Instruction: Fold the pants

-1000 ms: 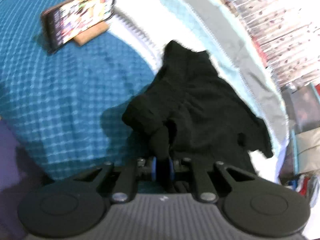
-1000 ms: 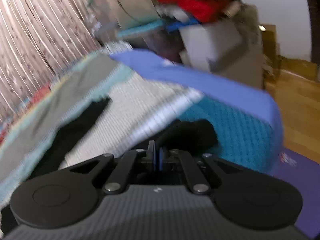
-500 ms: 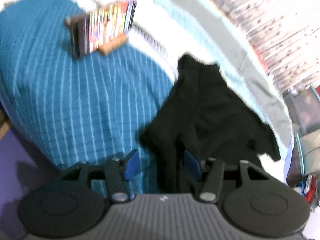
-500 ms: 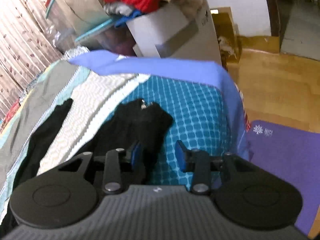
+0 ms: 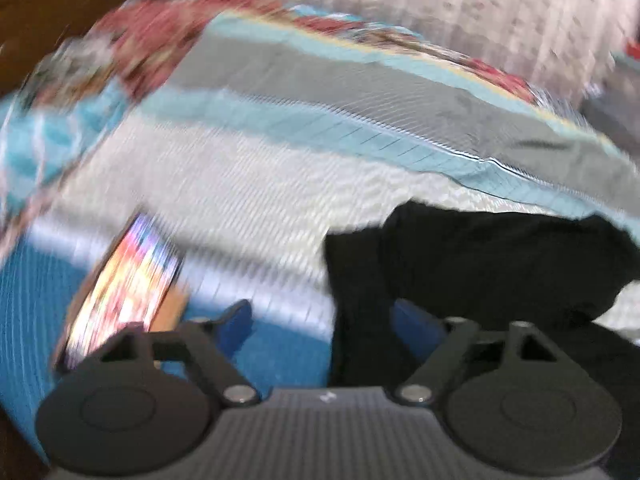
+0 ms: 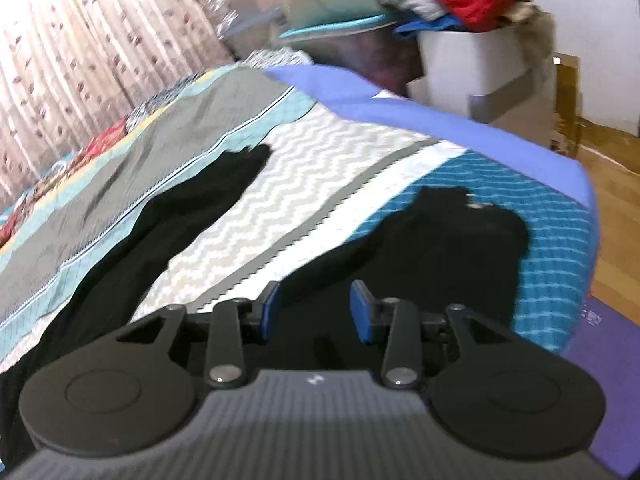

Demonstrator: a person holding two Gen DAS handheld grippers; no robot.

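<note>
Two wrist cams, both tilted down over the bed [image 6: 360,152]

Left cam faces the curtain [image 5: 440,12] side, close above the phone [image 5: 128,280]. Right cam looks along toward the boxes [image 6: 472,64]. Both catch the black pants [image 5: 500,256] and quilt.

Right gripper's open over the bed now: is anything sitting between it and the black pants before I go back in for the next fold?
Nothing visible does. In the right wrist view the right gripper hangs open straight over the black pants, which lie on the quilt with only bare fabric beneath the jaws. The phone shows only in the left wrist view.
</note>
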